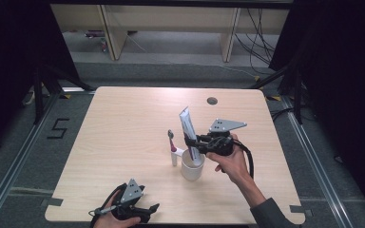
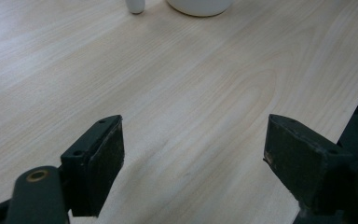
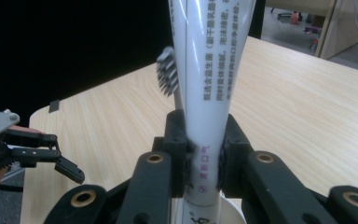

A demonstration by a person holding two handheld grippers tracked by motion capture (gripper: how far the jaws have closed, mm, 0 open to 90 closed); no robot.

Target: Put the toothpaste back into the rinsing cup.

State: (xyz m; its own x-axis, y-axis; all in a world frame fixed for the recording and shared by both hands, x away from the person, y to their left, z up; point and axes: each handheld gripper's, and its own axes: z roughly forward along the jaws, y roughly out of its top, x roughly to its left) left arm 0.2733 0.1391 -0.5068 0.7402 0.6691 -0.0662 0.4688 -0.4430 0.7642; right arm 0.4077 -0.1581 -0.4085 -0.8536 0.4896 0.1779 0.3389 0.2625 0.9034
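Above the white round ceramic cup, near the middle of the pale wooden table, the right gripper is clamped on a white, flattened plastic toothpaste tube — its lower end already sits inside the cup's mouth. The tube stands nearly upright, its long axis running from the cup up to the flat crimped end at the top, leaning slightly away from the gripper. It looks light and soft; squeezed hard it would likely buckle or ooze, so the lower, fuller part where the jaws press now seems the sound place to hold it. A slim toothbrush with a pink-and-white handle stands just left of the cup, bristles up. Well short of the cup, at the table's near edge, the left gripper rests with its jaws apart over bare wood.
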